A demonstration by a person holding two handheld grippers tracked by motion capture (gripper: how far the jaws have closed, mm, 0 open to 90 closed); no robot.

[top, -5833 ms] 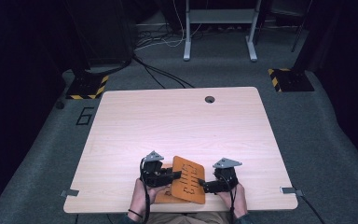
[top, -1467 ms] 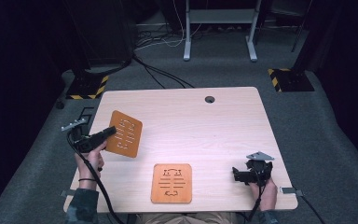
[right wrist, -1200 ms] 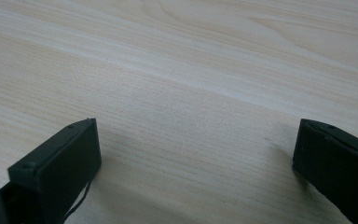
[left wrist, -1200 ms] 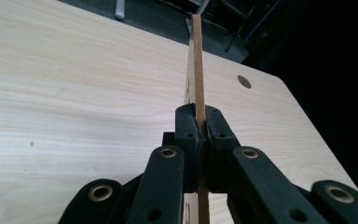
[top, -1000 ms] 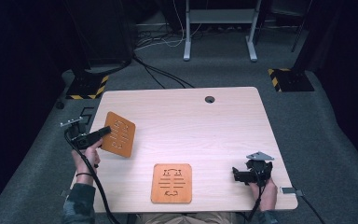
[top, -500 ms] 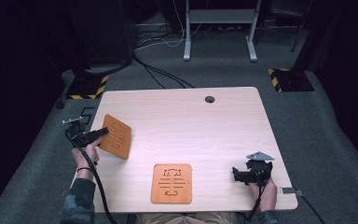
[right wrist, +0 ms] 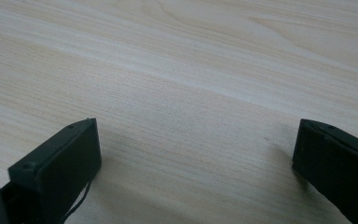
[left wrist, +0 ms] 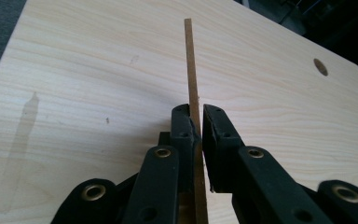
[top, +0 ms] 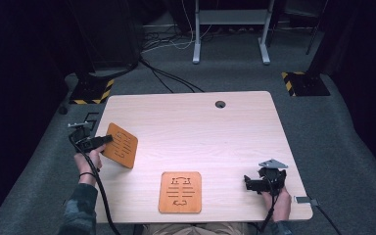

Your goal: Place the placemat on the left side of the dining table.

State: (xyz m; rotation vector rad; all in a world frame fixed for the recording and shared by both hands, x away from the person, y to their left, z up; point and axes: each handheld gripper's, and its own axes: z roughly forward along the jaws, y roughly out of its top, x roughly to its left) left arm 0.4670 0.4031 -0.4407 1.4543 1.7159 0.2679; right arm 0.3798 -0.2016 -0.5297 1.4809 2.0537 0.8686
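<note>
Counting the things on the tabletop (top: 191,127) gave two orange-brown wooden boards, each cut through with slots, and two tongs, one in each hand. One board (top: 180,191) lay flat near the front edge, about midway between the hands and touching neither. The other board (top: 121,145) was at the left side, held tilted up on edge; whether its lower edge touched the wood I could not tell. The left tongs (top: 104,140) were clamped on that tilted board's edge: in the left gripper view the thin board (left wrist: 192,88) stood on end between the two black jaws, though a sliver of light showed beside the right-hand one, and the jaws had just been easing apart a little. The right tongs (top: 248,182) rested at the front right corner, well apart from both boards, their jaws standing wide apart over bare wood in the right gripper view. One round cable hole (top: 220,104) sat near the far edge. No container stood on the tabletop.
</note>
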